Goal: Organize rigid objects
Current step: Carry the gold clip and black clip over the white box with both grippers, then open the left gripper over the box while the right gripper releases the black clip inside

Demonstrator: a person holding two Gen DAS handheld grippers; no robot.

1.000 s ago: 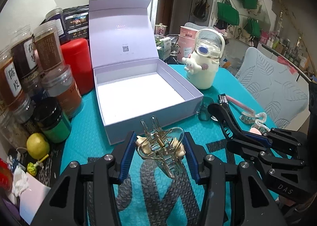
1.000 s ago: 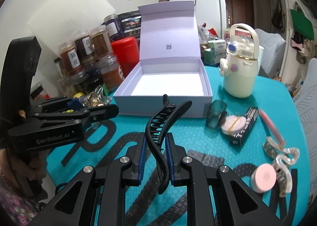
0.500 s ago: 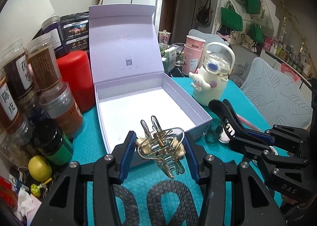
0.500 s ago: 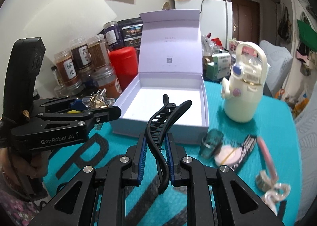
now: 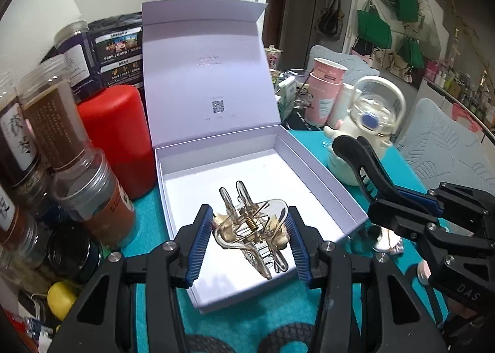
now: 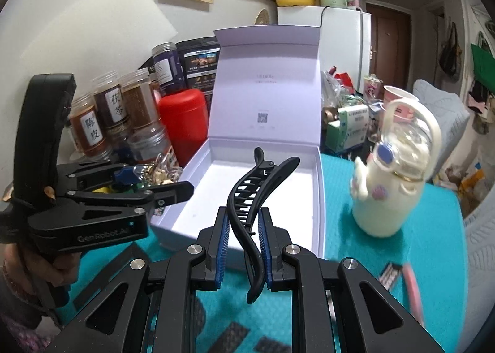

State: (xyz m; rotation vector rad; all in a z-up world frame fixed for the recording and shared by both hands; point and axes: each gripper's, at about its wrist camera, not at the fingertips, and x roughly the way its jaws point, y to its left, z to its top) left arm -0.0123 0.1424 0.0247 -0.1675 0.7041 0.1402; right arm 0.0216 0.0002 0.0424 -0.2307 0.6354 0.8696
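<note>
We hold two hair clips, one per gripper, both near the open box [image 5: 309, 167] at frame centre

Left gripper [image 5: 249, 240]: clamped on the claw clip [image 5: 252, 230], its blue pads pressed against the clip's two sides. In the left wrist view the clip hangs low centre, over the near end of the box floor; we cannot tell how far above it. We judge this clip light, stiff and brittle: clear plastic shell, metal spring, small pale trim pieces. The smooth shell is likely slippery, so we keep the hold across the broad flanks beside the spring, never on the teeth or the trim. Its two lever tabs point up and away toward the lid; its teeth point down toward the camera. The long axis runs along the fingers, slightly tilted.

Right gripper [image 6: 243, 252]: closed on the black clip [image 6: 252, 213], gripped across its lower middle. In the right wrist view it stands centre frame, before the near wall of the box and not yet over the floor. We judge it light, rigid, matte and less slippery; the thin teeth are the weak part, so we hold on the spine. Its long axis is nearly upright, leaning right; the lever end points up toward the lid, the curved tail points down
</note>
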